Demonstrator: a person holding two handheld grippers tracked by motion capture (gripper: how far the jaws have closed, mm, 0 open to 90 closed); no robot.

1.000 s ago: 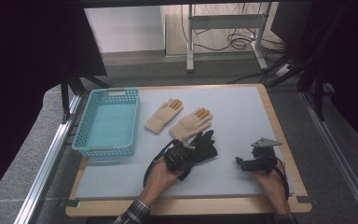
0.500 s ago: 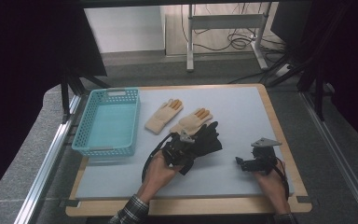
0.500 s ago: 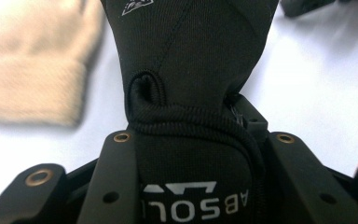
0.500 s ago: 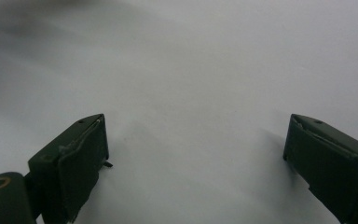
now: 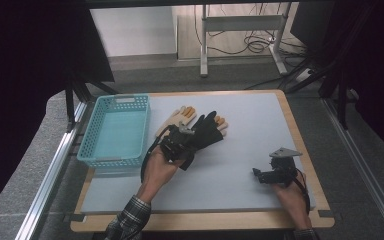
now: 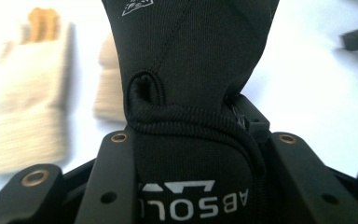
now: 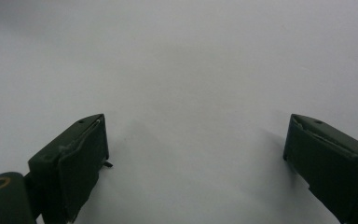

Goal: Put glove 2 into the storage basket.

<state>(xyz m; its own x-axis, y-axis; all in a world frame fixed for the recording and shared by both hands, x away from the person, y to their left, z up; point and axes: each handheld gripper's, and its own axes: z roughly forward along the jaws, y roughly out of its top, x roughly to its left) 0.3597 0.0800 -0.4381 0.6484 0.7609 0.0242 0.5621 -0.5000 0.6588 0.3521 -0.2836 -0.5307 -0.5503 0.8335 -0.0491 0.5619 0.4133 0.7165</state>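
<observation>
A black glove hangs from my left gripper, which is shut on its cuff, lifted above the middle of the table. In the left gripper view the black glove fills the space between the jaws, its cuff lettering showing. Two cream gloves with orange fingertips lie on the white board: one cream glove beside the basket, the other cream glove partly hidden behind the black one. My right gripper rests near the board's front right, and in the right gripper view its fingers stand wide apart over bare board.
A turquoise plastic basket stands at the board's left side. The wooden rim of the table frames the white board. Metal rails run along both sides, and a desk frame with cables stands at the back.
My left gripper has risen and moved toward the back left, carrying the black glove off the board and over one cream glove. The right gripper has stayed where it was.
</observation>
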